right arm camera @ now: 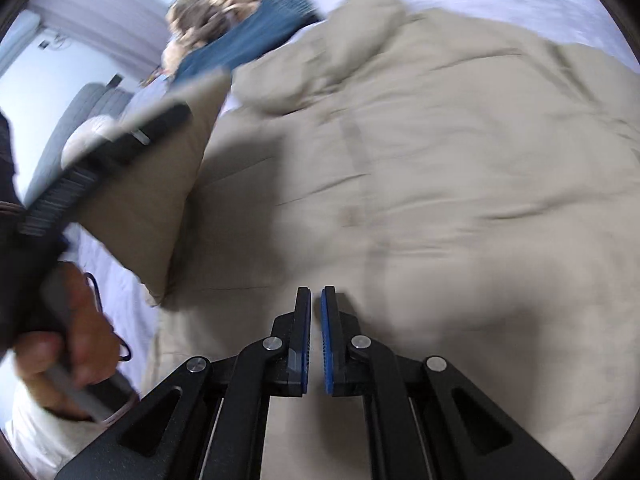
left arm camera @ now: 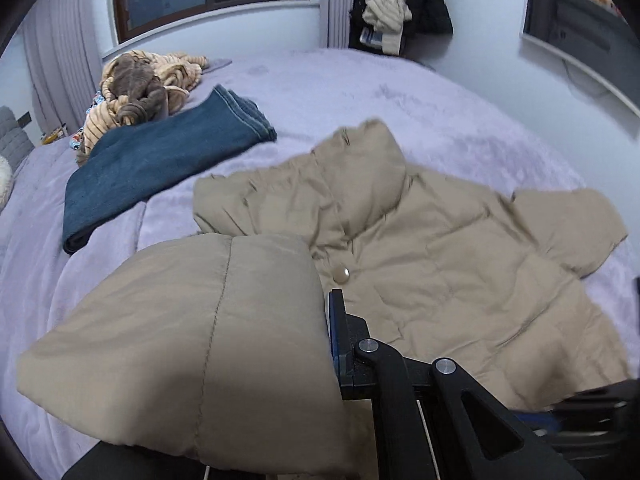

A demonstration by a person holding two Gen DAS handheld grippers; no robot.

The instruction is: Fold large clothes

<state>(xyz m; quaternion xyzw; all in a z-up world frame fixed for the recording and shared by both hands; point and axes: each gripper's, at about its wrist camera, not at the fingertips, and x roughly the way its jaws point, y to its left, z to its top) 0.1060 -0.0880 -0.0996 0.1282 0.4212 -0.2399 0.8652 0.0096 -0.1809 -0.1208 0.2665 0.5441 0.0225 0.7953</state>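
A beige puffer jacket (left arm camera: 440, 256) lies front-up on the lavender bed (left arm camera: 360, 92); the left tongs (left arm camera: 320, 360) grip its sleeve (left arm camera: 180, 340), lifted over the body, while the right tongs (right arm camera: 316, 336) hover nearly closed and empty above the hem. It looks light, puffy, springy and slick, so pinching at quilted seams or cuffs should hold best.

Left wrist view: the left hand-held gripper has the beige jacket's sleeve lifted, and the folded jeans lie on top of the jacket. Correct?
Not quite. The left wrist view shows the folded jeans lying on the lavender bedspread beside the beige jacket, not on it. The left hand-held gripper does have the sleeve lifted.
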